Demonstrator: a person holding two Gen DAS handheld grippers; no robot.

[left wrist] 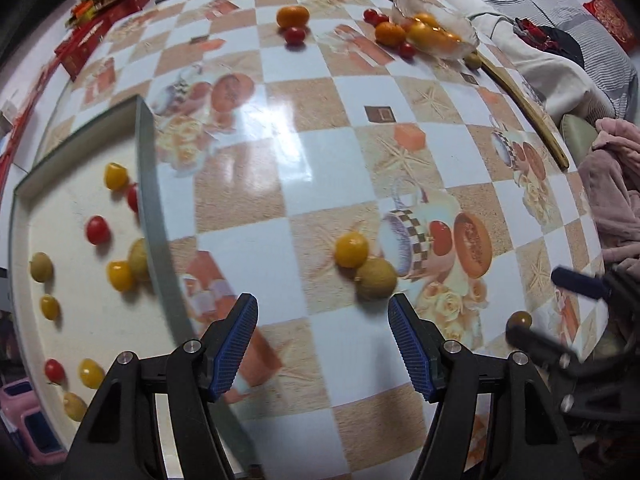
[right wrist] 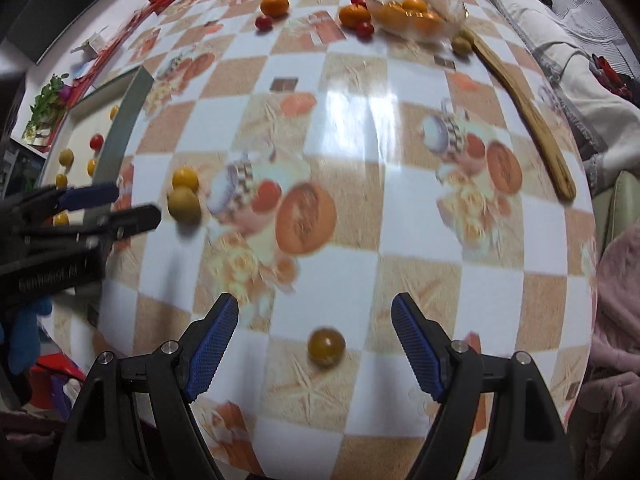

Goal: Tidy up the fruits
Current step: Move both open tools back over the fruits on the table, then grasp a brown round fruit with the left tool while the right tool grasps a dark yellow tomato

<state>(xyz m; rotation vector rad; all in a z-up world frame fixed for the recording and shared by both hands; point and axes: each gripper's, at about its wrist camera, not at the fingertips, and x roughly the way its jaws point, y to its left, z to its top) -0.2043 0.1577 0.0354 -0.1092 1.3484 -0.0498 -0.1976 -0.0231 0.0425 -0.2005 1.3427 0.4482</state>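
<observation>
Both hand-held grippers empty, jaws wide apart. Left hand-held gripper [left wrist: 322, 344] hovers over the table [left wrist: 280, 152] just short of a touching pair: yellow tomato [left wrist: 351, 249] and, nearer the fingers, a dull green fruit [left wrist: 376, 279]. Tray [left wrist: 146, 184] at the table's left edge already carries small red, yellow and green fruits. Right hand-held gripper [right wrist: 316, 340] sits low over a lone amber tomato [right wrist: 326, 346], which lies between its fingers near the table's near edge. Likely step: right takes the amber tomato, left the green fruit. To do it well: centre the fruit between the pads, close gently since the skins look soft, and approach the green fruit from the near side so the yellow tomato is not knocked away. These fruits are near round; no clear long axis or pointing direction readable, frames blurred. Bowl [right wrist: 416, 16] of oranges at far right corner, loose fruits beside it.
</observation>
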